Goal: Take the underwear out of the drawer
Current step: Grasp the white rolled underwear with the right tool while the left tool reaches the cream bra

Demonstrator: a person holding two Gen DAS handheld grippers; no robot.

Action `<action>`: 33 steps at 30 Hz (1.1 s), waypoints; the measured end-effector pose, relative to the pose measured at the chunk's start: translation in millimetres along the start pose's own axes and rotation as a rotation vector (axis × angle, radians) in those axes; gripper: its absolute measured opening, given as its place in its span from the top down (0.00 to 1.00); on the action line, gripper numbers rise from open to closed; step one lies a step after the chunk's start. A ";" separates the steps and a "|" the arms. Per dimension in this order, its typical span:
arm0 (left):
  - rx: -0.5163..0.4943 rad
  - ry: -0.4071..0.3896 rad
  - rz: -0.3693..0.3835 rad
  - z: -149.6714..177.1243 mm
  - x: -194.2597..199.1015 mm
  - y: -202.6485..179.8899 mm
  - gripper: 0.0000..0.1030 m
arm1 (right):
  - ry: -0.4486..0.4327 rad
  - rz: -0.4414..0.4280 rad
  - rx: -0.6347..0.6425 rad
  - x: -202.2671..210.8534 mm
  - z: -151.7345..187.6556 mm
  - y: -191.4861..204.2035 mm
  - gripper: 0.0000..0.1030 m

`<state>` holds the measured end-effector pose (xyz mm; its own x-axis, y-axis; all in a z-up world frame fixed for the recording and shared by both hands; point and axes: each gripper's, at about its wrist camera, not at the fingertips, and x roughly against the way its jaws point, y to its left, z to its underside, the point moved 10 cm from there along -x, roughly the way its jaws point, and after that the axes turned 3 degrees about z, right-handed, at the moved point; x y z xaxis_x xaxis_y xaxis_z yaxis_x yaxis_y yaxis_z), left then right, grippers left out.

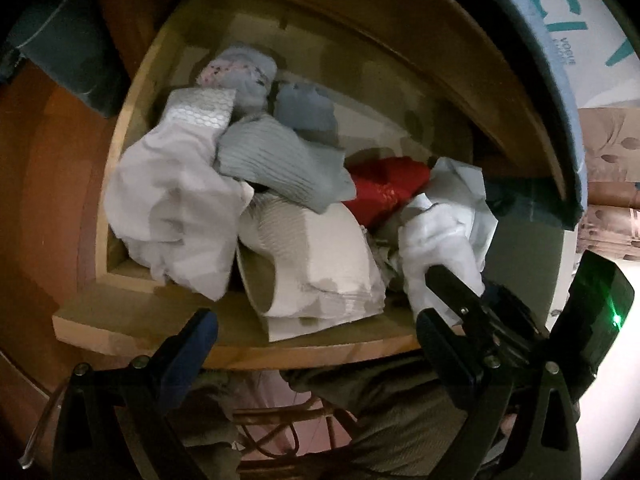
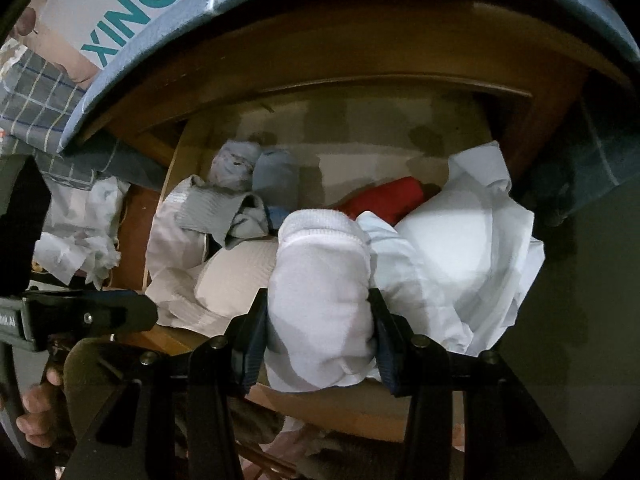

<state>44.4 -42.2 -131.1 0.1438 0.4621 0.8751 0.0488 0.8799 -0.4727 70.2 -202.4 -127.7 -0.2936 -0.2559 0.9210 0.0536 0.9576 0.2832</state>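
Right gripper (image 2: 320,322) has its two pads pressed on a rolled white piece of underwear (image 2: 320,280) at the near right of the open drawer (image 1: 224,344); left gripper (image 1: 316,340) hangs wide and empty over the front rim. Extraction seems underway; next, lift the roll clear of the red garment (image 2: 384,196) and loose white cloth (image 2: 472,248)

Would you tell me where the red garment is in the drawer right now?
The red garment lies toward the drawer's right in both views, between the grey ribbed garment and the white bundle held by the right gripper.
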 end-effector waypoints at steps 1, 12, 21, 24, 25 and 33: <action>-0.002 0.009 -0.003 -1.2 -3.5 -1.7 0.01 | -0.001 -0.014 -0.006 0.3 -0.2 -0.5 0.58; -0.025 0.039 0.013 -14.1 -41.3 -14.3 0.02 | -0.006 -0.082 -0.029 -0.1 -2.8 2.8 0.57; -0.041 0.007 -0.093 -21.1 -66.1 -5.7 0.26 | -0.003 -0.084 -0.051 -4.0 -3.4 0.4 0.57; -0.061 -0.006 -0.110 -20.2 -63.6 -1.6 0.42 | -0.007 -0.066 -0.042 -4.6 -3.5 0.2 0.57; -0.068 -0.017 -0.115 -19.7 -60.6 -0.6 0.49 | -0.007 -0.065 -0.038 -4.9 -3.4 0.9 0.57; -0.065 -0.050 -0.058 -13.8 -39.7 -6.5 0.78 | -0.015 -0.056 -0.037 -4.8 -2.8 -0.6 0.57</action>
<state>52.0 -67.8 -164.2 0.0891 0.4169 0.9046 0.1199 0.8971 -0.4253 74.3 -202.1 -131.6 -0.3111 -0.3069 0.8995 0.0719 0.9361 0.3442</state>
